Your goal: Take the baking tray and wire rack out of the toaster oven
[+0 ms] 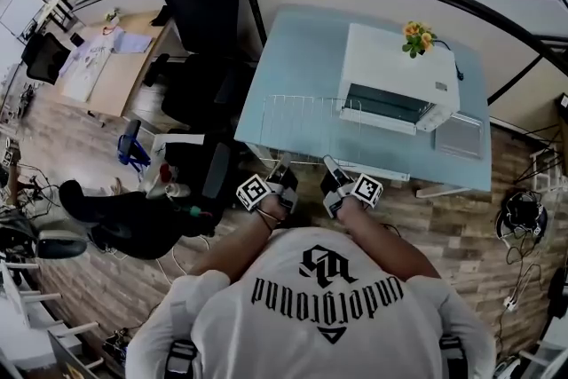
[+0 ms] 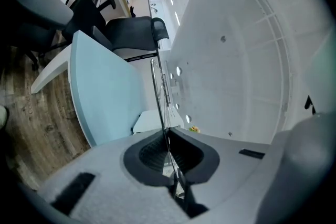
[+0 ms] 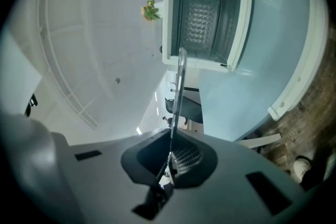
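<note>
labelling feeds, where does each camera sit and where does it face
Head view: head-mounted, steeply down at the table; forearms, left claw, right claw show.
Left gripper view: on the left claw, along shut jaws toward a black chair.
Right gripper view: on the right claw, toward the open toaster oven.
Gripper views show only their own claw; all three share the wire rack.

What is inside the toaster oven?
It looks empty: only bare metal walls show in the toaster oven. The wire rack is outside, gripped by the left claw and right claw. Its back corners are unclear.
</note>
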`<state>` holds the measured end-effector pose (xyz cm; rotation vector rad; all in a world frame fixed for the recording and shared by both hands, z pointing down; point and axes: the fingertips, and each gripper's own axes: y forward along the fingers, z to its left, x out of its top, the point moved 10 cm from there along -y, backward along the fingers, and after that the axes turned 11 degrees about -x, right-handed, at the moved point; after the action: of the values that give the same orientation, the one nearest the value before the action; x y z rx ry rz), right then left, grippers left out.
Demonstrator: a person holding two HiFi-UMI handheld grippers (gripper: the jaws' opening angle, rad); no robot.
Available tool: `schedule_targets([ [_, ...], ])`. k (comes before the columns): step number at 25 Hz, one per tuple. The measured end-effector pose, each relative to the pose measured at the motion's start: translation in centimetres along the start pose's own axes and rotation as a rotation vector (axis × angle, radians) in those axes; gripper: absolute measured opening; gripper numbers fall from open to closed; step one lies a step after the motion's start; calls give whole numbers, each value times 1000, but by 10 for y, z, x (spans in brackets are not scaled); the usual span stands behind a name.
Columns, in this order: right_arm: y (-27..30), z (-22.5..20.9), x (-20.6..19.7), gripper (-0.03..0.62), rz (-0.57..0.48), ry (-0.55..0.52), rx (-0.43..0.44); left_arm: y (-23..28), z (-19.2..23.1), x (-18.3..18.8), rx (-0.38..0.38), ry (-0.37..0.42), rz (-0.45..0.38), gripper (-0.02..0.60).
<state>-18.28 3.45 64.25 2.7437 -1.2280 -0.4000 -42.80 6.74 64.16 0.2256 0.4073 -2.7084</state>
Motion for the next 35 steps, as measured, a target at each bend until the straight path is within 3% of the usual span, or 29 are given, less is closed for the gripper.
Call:
schedule_targets([
  [6, 48, 18, -23, 4, -18, 3, 4, -5, 12, 58, 25, 8, 31, 5],
  [15, 102, 44, -46, 5, -46, -26, -64, -3, 19, 127, 19, -14, 69, 5],
  [21, 139, 59, -58, 5, -84, -26, -12, 3, 21, 167, -26, -15, 83, 5],
  [31, 164, 68, -71, 5, -95, -37, -93, 1, 29, 199, -23, -31, 96, 5],
  [35, 173, 62, -71, 5, -100, -27, -15, 1, 36, 200, -6, -46, 104, 6],
])
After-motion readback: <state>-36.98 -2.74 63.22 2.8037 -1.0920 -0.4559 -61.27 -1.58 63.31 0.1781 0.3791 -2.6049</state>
